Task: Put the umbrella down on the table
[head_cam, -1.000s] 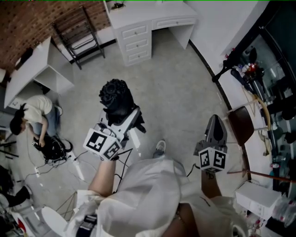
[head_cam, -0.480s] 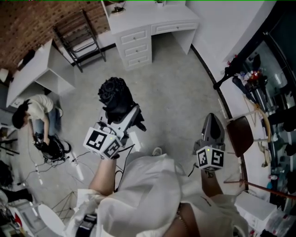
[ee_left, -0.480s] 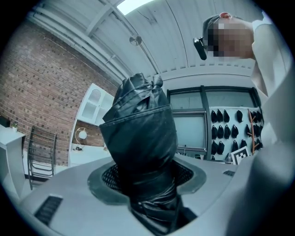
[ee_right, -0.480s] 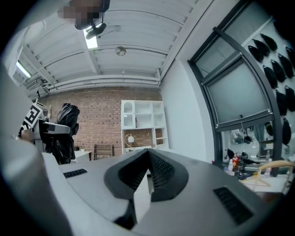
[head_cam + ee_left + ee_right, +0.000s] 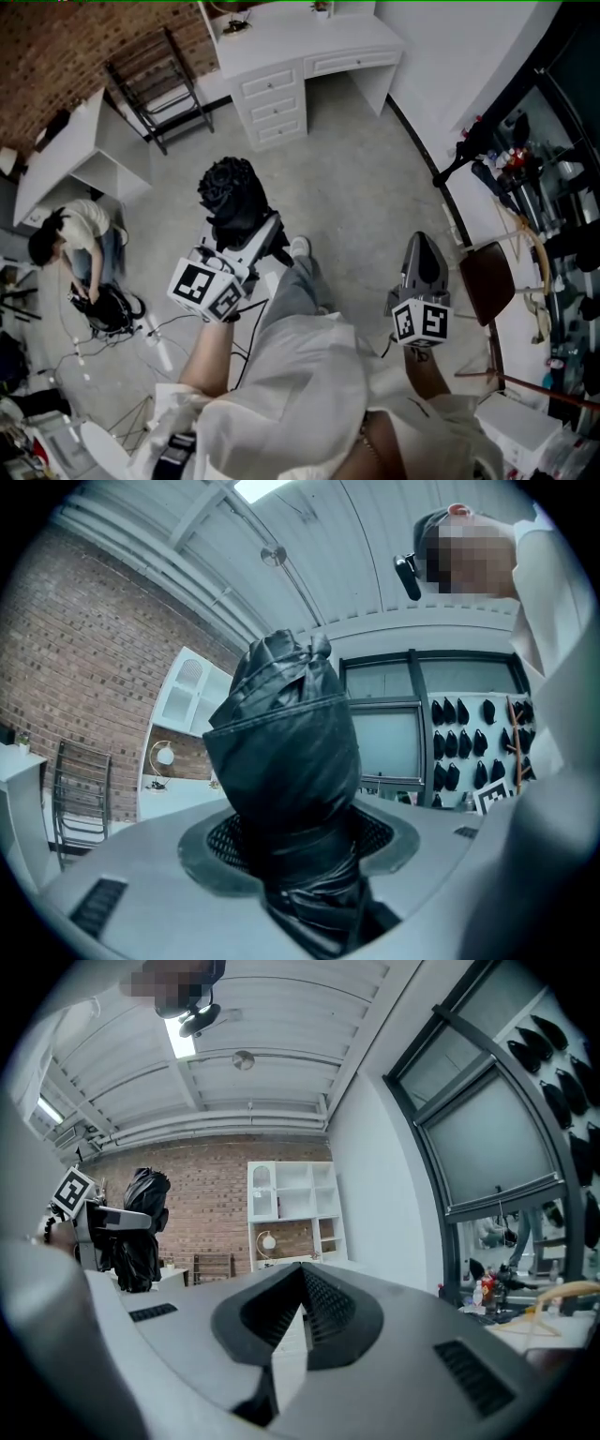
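at the far left of the head view a crouching person (image 5: 70, 239) on the floor is shown much as a second ago, so little has changed there. next comes the left claw (image 5: 248, 232), which is kept clamped on the folded black umbrella (image 5: 232, 192); in the left gripper view the jaws are seen pinching the bundle (image 5: 286, 761) low down, with the bunched fabric sticking out beyond the tips. the umbrella is therefore carried in the air above the floor, not yet set on anything. what has changed lies in the middle. a shoe (image 5: 300, 247) and trouser leg are now thrust forward between the two claws, where a second ago the foot was tucked further back, and more of the white bench (image 5: 309, 37) with drawers has slid down into the top of the view. a step towards that bench is thus read, though it is still well apart from the umbrella. at the right, the right claw (image 5: 427, 251) is carried along, and in the right gripper view its jaws (image 5: 302, 1274) are pressed together at the tips with nothing held between them. the task is judged to be in its approach stage: the walk has to be finished before the umbrella can be lowered and released.
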### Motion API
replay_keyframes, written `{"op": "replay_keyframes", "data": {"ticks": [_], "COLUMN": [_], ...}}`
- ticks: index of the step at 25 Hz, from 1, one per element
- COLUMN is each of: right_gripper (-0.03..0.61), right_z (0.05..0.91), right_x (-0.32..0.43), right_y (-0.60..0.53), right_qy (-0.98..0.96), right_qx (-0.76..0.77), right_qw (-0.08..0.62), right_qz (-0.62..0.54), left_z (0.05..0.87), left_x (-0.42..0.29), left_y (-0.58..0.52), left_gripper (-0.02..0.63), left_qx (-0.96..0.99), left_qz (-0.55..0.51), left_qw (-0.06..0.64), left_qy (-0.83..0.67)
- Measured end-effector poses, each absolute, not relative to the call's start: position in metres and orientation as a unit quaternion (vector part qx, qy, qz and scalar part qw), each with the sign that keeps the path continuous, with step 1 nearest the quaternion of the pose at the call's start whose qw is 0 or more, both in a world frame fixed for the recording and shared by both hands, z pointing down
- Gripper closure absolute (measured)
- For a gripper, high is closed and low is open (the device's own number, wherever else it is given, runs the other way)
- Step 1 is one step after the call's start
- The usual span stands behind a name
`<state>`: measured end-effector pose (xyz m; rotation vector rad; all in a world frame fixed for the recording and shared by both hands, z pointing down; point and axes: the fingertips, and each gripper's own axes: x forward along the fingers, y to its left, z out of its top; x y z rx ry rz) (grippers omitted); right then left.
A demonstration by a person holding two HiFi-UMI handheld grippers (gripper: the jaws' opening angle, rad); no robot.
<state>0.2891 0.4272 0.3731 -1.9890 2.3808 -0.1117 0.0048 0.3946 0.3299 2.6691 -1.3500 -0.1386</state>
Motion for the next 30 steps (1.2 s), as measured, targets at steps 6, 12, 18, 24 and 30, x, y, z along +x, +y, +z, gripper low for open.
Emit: {"op": "replay_keyframes", "data": {"ticks": [6, 12, 18, 24, 30], "right_gripper": [0.560, 0.560, 0.560, 0.560, 0.560], "right_z": [0.370, 0.364, 0.351, 0.346, 0.344], "right_x": [0.284, 0.263, 0.235, 0.214, 0.197], "right_y": [0.377, 0.300, 0.231, 0.175, 0.141], "right_qy": [0.764, 0.763, 0.766, 0.765, 0.757], "right_qx": [-0.645, -0.646, -0.642, -0.644, -0.653], "right_qw": [0.015, 0.018, 0.014, 0.015, 0.020], "right_qz": [-0.024, -0.013, 0.005, 0.012, 0.014], "left_z": [0.328, 0.331, 0.334, 0.339, 0.344], "left_x": [0.002, -0.011, -0.031, -0.049, -0.066], "left_y": [0.338, 0.259, 0.192, 0.136, 0.101], "left_gripper": [0.345, 0.345, 0.345, 0.345, 0.345], "left_qx": [0.894, 0.897, 0.900, 0.903, 0.903], "left_qz": [-0.058, -0.068, -0.071, -0.079, -0.077], "left_qw": [0.067, 0.070, 0.077, 0.081, 0.089], "left_qy": [-0.440, -0.431, -0.423, -0.414, -0.413]}}
